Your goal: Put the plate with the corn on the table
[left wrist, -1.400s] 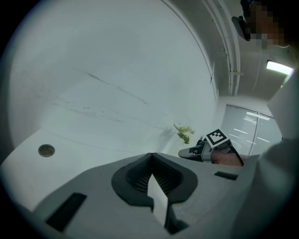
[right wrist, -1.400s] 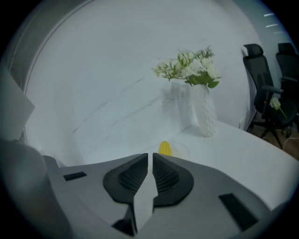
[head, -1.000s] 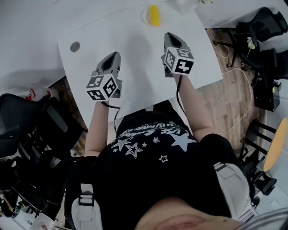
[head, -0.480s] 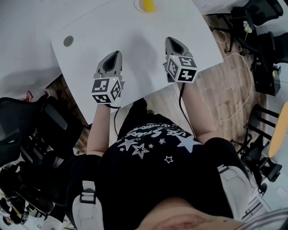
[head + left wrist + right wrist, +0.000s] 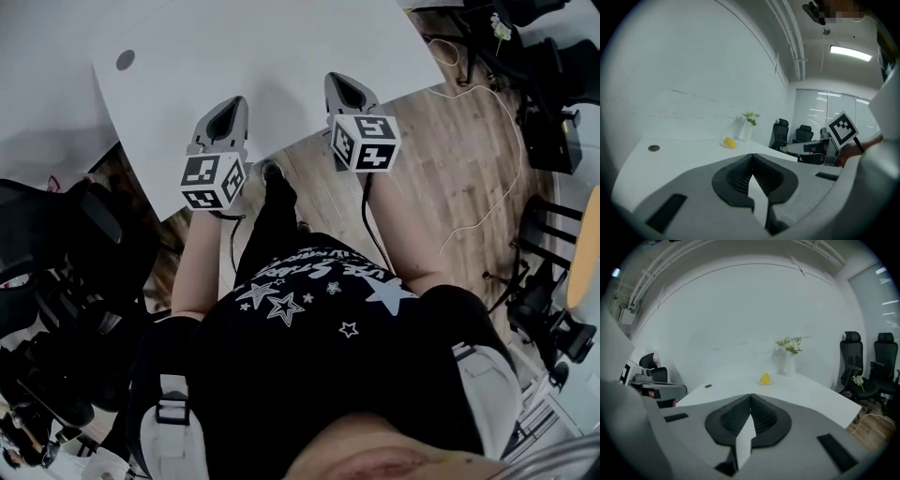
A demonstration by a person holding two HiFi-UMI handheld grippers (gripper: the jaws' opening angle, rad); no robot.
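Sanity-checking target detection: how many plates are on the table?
1. The plate with the corn sits on the far part of the table, near the vase. The part of the table in the head view holds no plate, so none seems hidden.
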